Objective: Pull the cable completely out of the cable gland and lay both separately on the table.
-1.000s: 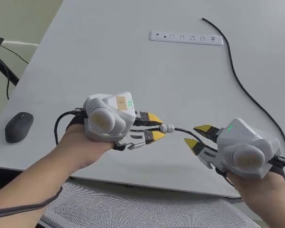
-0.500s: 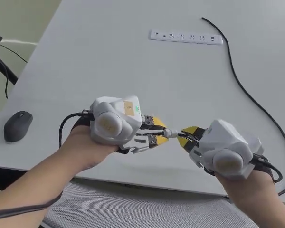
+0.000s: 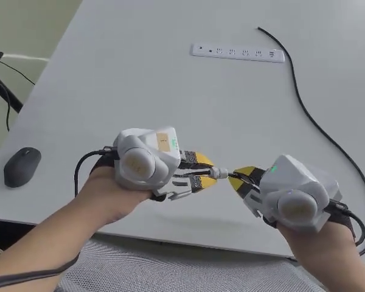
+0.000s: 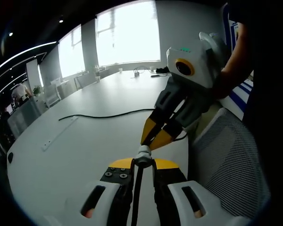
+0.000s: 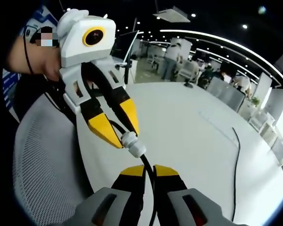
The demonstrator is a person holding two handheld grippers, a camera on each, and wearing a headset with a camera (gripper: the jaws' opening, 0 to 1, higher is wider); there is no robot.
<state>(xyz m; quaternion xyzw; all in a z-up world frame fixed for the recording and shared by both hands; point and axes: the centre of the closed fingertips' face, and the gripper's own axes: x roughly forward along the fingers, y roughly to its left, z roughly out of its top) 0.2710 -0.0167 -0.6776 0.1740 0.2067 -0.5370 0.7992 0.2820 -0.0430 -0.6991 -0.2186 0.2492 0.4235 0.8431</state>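
A small white cable gland (image 3: 218, 173) sticks out from the yellow tips of my left gripper (image 3: 204, 172), which is shut on its rear part. In the left gripper view the gland (image 4: 142, 155) sits at the tips of my left gripper (image 4: 142, 164), and the black cable (image 4: 137, 188) runs back between the jaws. My right gripper (image 3: 242, 178) faces it from the right, shut on the cable (image 3: 230, 176) just beyond the gland. The right gripper view has the cable (image 5: 146, 165) pinched in my right gripper (image 5: 148, 170), with the gland (image 5: 133, 143) right ahead. Both hang above the table's near edge.
A white power strip (image 3: 237, 52) lies at the far side of the grey table (image 3: 140, 79), with a long black cord (image 3: 316, 121) trailing down the right. A dark mouse (image 3: 21, 166) sits near the left edge. A mesh chair (image 3: 170, 267) is below the near edge.
My right gripper, open one second ago, has moved left up to the gland and shut on the cable. The left gripper has kept its hold and shifted slightly.
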